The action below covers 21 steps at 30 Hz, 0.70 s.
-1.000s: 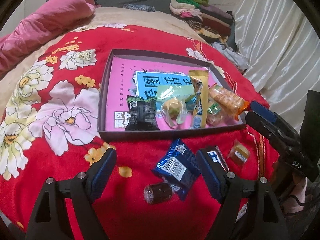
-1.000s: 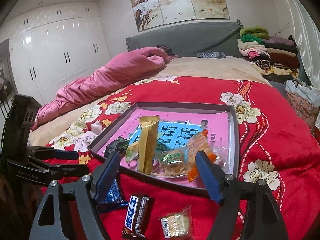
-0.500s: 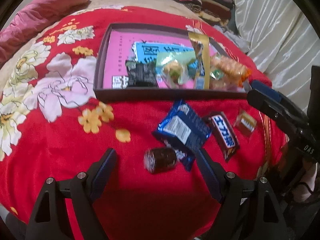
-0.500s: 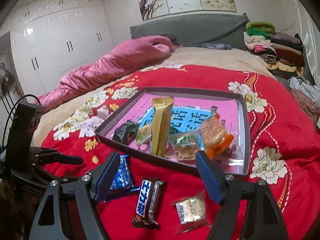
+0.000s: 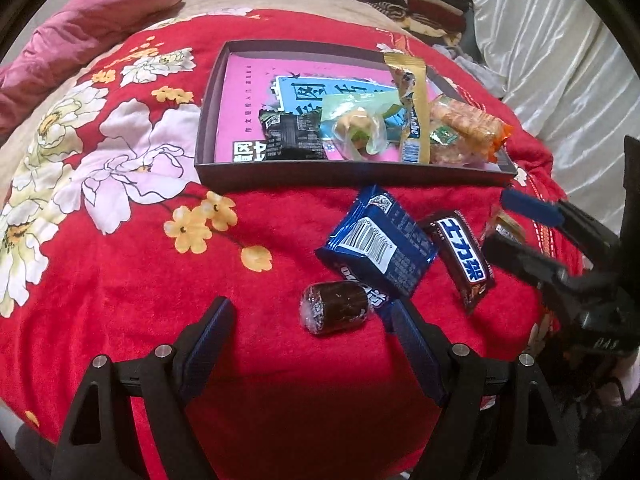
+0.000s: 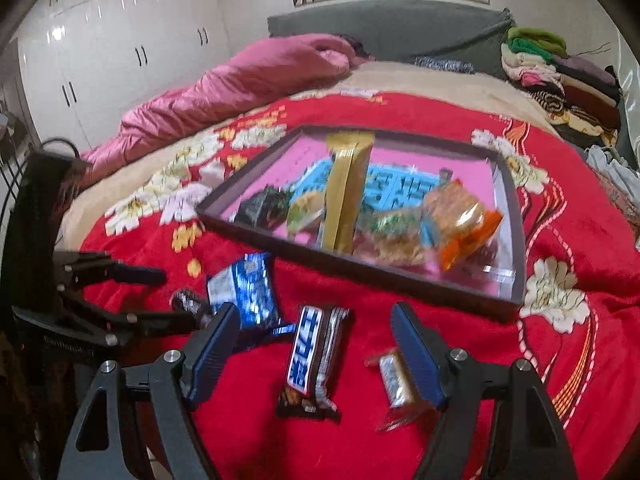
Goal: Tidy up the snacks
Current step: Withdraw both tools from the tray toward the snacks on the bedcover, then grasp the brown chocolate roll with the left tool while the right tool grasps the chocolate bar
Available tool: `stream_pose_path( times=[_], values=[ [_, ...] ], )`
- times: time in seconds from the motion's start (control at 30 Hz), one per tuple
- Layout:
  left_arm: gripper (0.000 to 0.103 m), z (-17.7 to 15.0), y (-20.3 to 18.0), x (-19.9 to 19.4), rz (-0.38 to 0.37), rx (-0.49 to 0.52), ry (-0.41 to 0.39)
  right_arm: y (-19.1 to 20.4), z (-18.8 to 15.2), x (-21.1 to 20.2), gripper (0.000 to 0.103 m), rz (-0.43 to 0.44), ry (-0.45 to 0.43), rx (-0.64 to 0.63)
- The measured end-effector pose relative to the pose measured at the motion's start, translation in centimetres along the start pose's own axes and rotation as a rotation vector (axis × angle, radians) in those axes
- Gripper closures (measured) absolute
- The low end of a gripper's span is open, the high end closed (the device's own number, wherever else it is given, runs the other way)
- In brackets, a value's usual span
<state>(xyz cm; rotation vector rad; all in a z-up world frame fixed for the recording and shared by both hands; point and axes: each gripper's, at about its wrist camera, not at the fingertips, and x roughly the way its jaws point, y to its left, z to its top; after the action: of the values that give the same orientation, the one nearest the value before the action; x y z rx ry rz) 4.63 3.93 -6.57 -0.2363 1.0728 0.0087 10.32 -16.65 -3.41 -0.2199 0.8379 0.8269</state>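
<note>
Red floral blanket (image 5: 120,264) on a bed. Tray (image 5: 344,178) at the far side already holds several snacks. Four loose ones lie near: brown roll (image 5: 334,312), blue packet (image 5: 376,248), chocolate bar (image 6: 314,356), small wafer (image 6: 394,374). Left gripper (image 5: 308,320) spread wide around the roll; right gripper (image 6: 316,336) spread over the bar, both empty. Pickup step: next, lower and close.

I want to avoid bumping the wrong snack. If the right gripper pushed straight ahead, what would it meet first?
Probably the chocolate bar, lying between the open right gripper fingers; depth is uncertain.
</note>
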Motion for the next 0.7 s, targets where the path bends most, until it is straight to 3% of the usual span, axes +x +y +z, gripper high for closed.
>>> stream_pose_path(
  times=[0.17,0.27,0.47,0.7],
  values=[
    [0.022,-0.1,-0.2,0.1,-0.007,0.007,-0.001,0.4,-0.6,0.9,0.027,0.001,0.055,-0.008],
    [0.031,-0.3,-0.6,0.3,-0.012,0.017,0.003,0.5,-1.0,1.6,0.042,0.007,0.088,-0.016],
    [0.04,-0.4,-1.1,0.7,-0.016,0.029,0.011,1.0,-1.4,2.9,0.06,-0.021,0.136,-0.059],
    [0.046,-0.1,-1.1,1.2,-0.016,0.017,0.009,1.8,-1.6,4.3,0.062,-0.056,0.164,-0.114]
  ],
)
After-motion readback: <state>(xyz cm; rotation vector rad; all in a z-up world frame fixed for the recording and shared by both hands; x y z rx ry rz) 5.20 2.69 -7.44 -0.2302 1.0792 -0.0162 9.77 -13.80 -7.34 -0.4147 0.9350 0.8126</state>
